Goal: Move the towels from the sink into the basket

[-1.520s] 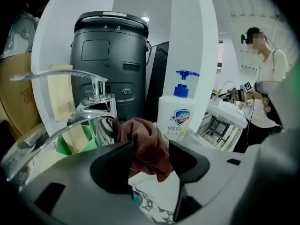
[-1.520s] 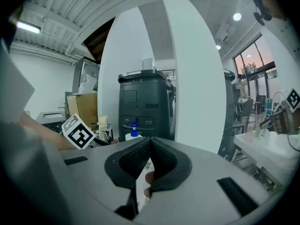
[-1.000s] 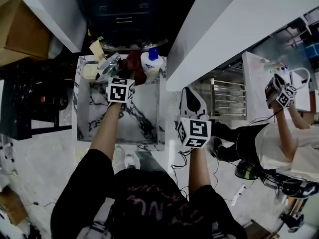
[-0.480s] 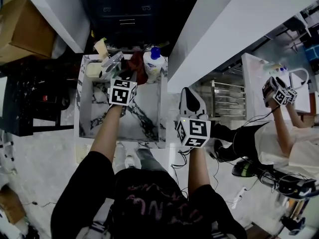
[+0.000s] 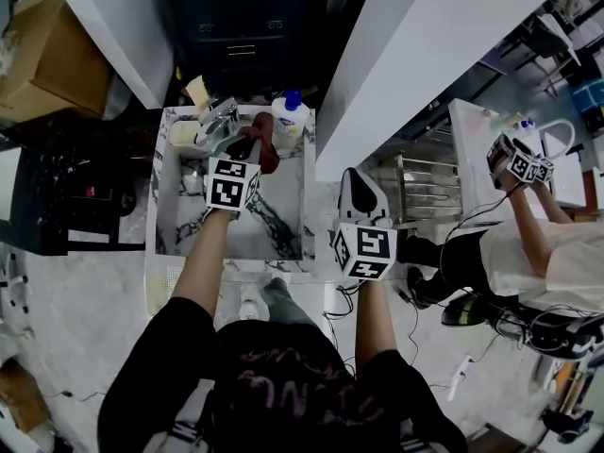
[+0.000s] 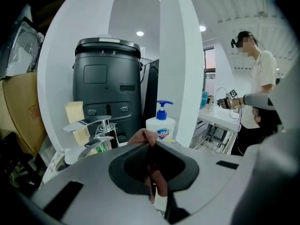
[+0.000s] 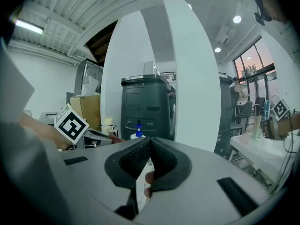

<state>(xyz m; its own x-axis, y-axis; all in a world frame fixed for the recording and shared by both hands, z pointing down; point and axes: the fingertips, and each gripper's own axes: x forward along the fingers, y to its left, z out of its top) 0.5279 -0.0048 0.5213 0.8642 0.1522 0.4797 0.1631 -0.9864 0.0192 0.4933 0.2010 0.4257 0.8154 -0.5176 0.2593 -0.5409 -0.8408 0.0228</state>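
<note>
- The towel (image 6: 143,136) is pinched in the just-closed fingers of the left gripper (image 6: 150,159), near the upper edge of the sink (image 5: 307,196).
- The right gripper (image 7: 149,154) is held with fingers together, empty, beyond the sink's right edge.

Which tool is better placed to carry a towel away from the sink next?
Left. The left tool, whose jaws have just been closing, clamps the reddish-brown cloth towel over the white marble sink. The right tool is shut, empty, off to the sink's right.

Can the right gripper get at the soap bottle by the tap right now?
Probably yes: the right gripper sits beside the sink's right rim, nothing stands between it and the soap bottle, and the towel hangs further left.
</note>
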